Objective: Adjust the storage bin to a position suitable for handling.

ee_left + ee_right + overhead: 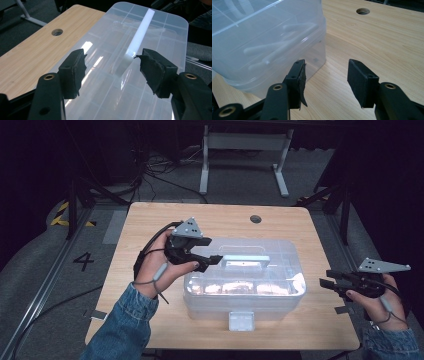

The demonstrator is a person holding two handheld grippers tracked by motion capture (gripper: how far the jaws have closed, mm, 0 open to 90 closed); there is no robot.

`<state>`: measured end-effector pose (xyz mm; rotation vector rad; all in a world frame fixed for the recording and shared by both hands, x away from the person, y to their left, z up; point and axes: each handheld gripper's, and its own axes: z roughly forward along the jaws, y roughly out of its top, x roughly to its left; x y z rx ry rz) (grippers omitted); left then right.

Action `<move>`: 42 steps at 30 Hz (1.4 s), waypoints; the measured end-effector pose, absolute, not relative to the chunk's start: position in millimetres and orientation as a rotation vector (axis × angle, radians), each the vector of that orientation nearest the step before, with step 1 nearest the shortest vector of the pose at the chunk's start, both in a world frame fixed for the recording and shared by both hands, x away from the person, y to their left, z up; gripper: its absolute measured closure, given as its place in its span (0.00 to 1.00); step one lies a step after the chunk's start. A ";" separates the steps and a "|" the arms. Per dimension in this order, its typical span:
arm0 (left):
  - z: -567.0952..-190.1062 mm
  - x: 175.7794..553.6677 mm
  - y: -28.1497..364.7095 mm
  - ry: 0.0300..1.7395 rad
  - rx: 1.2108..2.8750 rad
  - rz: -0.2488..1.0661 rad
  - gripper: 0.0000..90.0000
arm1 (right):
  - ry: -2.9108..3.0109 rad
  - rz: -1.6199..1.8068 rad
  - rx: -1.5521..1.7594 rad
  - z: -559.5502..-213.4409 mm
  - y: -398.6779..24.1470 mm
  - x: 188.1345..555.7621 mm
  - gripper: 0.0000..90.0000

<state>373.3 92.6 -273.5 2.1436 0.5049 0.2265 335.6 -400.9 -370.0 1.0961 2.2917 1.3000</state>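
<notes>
**Both grippers open at the clear box**

A clear plastic box [245, 280] is seen at the centre of the high view, standing on the wooden table [145, 220], with its white handle [245, 261] lying flat on the lid and a white latch [241, 321] on its near wall.

Left hand [160, 270]: raised left of centre, wrist bent, forearm in a denim sleeve [122, 325] entering from the lower left. The left gripper [216, 260] is pointed to the right over the lid, its tips at the handle's left end. In the left gripper view the jaws are seen spread apart above the lid, with the handle [138, 37] running away between them toward the upper right; nothing is clamped.

Right hand [375, 295]: held low at the right edge of the high view, with the right gripper [326, 280] pointed left toward the box's right end, apart from it. In the right gripper view the jaws are seen released, bare table [374, 37] between them and the box [267, 37] corner just beyond the left jaw.

The lid's compartment grid is made out in the left gripper view alone; pale long pieces inside the box are made out through its wall in the right gripper view. The table hole [255, 219] is seen in all three views.
</notes>
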 end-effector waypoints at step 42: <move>-294.9 384.3 27.0 0.253 2.362 0.272 0.83 | 2.333 1.303 1.086 -374.0 -393.0 339.1 0.54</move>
